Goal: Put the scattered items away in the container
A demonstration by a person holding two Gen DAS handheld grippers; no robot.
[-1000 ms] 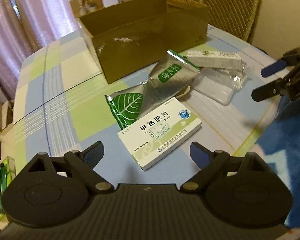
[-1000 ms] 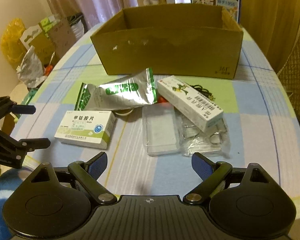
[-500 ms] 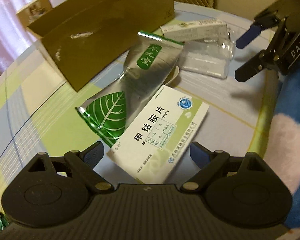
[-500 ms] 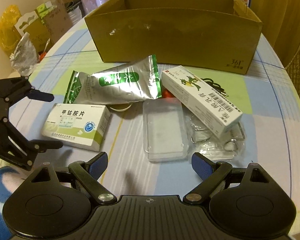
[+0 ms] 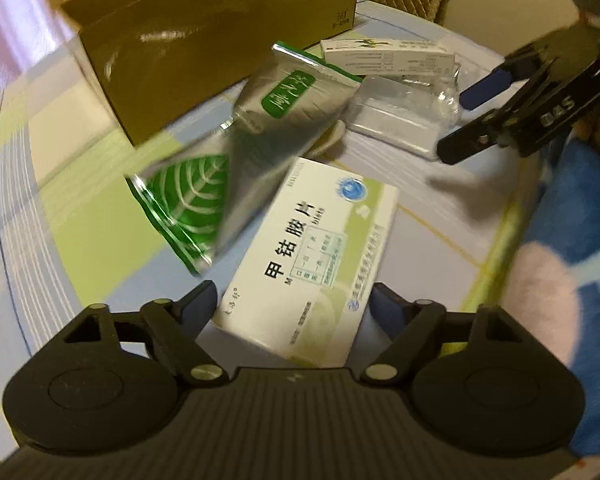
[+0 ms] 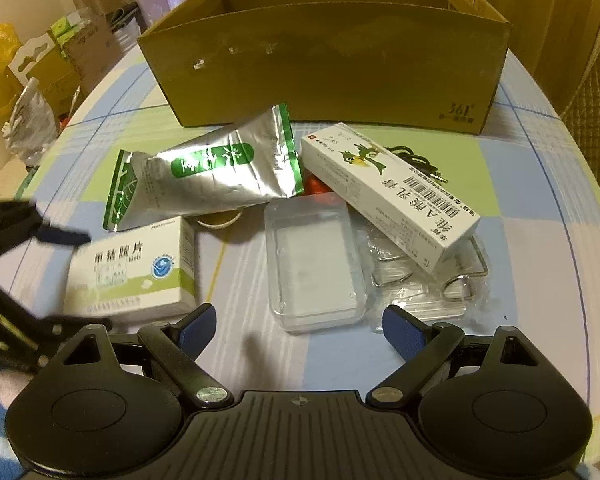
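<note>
Between your left gripper's [image 5: 294, 300] wide-open fingers lies the pill box [image 5: 312, 256], flat on the table [image 6: 540, 184], not yet gripped. It looks light and stiff but crushable, so you should close on its long sides, gently. Just beyond it, the foil pouch [image 5: 260, 128] touches its far edge; it's soft and slippery and may drag along. Your right gripper [image 6: 298, 326] is also spread open and holds nothing, facing the clear case [image 6: 314, 260] and the long carton [image 6: 388, 192]. Behind everything stands the cardboard box [image 6: 332, 76], open-topped.
</note>
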